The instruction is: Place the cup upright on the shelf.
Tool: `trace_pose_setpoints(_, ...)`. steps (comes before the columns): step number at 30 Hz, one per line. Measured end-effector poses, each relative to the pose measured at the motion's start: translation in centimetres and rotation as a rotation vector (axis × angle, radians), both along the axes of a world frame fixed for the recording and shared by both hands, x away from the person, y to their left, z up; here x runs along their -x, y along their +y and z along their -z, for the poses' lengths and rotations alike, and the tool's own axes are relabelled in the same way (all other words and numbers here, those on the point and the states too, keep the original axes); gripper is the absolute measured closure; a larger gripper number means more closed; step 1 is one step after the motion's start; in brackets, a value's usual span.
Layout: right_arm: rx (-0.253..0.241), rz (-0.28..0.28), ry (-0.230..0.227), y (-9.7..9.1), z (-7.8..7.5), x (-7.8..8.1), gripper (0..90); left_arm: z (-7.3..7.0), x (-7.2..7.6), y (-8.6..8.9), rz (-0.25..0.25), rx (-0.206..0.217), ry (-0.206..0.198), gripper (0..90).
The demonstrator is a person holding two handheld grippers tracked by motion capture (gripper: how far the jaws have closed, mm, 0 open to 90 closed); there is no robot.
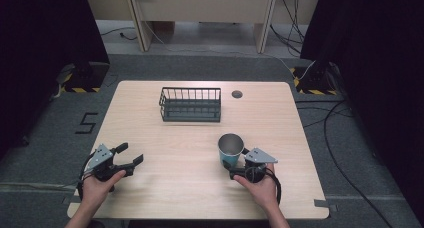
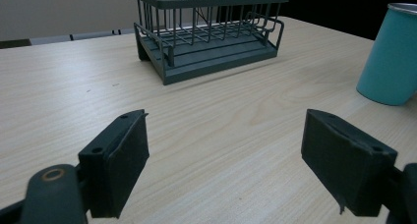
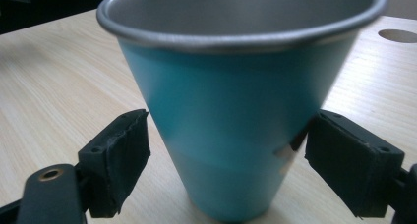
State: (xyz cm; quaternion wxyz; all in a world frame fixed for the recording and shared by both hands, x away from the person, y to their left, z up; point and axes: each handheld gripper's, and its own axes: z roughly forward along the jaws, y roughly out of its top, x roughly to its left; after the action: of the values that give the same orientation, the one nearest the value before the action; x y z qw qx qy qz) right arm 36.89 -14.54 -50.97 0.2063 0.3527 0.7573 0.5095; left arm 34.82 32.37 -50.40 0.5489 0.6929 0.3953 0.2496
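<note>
A teal metal cup (image 1: 230, 147) (image 3: 231, 126) stands upright on the wooden table (image 1: 175, 183), right of centre. My right gripper (image 1: 235, 160) (image 3: 226, 155) is open with its jaws on either side of the cup's lower half. A narrow gap shows at one jaw, and the other jaw is at the cup's wall. At the table's front left, my left gripper (image 1: 131, 153) (image 2: 226, 150) is open with nothing between its jaws. In the left gripper view the cup (image 2: 391, 57) stands at the far right.
A dark wire basket (image 1: 190, 104) (image 2: 211, 32) stands at the back middle of the table, with nothing in it. Right of the basket is a round cable hole (image 1: 237, 94) (image 3: 398, 35). Bare wood lies between the basket and both grippers.
</note>
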Motion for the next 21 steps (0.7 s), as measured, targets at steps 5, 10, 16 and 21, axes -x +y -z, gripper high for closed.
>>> trace_pose_setpoints(5, 0.003, 0.0, -0.001, 0.5, 0.05, -0.6, 17.1, 0.0, 0.0, -0.01, 0.002, 0.001, -0.001, 17.5)
trace_pose_setpoints(10, -0.006, 0.002, -0.003, 0.74, 0.04, -0.95, 17.0, -0.02, 0.02, -0.01, 0.003, 0.0, -0.002, 17.5)
trace_pose_setpoints(16, -0.018, -0.003, -0.011, 0.85, 0.09, -1.12, 18.4, 0.0, -0.01, 0.01, 0.003, 0.001, -0.002, 17.7)
trace_pose_setpoints(21, -0.033, -0.005, -0.012, 0.91, -0.06, -1.03, 18.8, -0.02, 0.0, 0.0, 0.003, -0.001, -0.003, 17.8)
